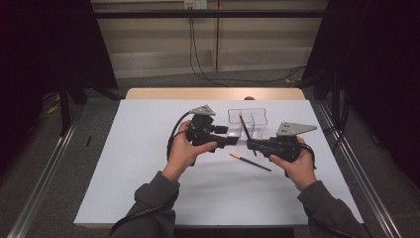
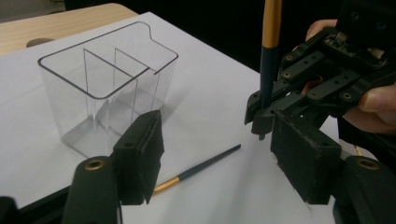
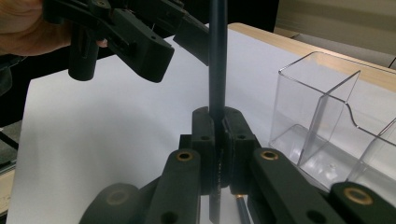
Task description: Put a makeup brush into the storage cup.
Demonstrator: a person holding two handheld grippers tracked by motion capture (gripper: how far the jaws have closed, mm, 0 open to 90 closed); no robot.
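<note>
Right gripper view: our right gripper has its jaws pressed together on a thin brush, pinching it near the lower end, shaft standing close to upright just left of the clear organizer. In the high view the same brush rises from the right gripper in front of the organizer, leaning slightly toward it. We judge the brush light, stiff and smooth, so it can pivot or slide in a two-pad pinch; best hold is on the dark shaft, well clear of the tip, with a second grip higher up if we want to steer it into a compartment. In the left gripper view our left gripper stands spread, pads either side of the held brush's lower end but not touching it, so no grip there yet. A second brush lies flat on the white sheet, nearer to us than the organizer. The organizer looks like thin hard plastic, light enough to skid if bumped. Pose: both hands are held low in front of the organizer, the left hand with its gripper level and pointed right, the right hand with its gripper level and pointed left, tips nearly meeting.
</note>
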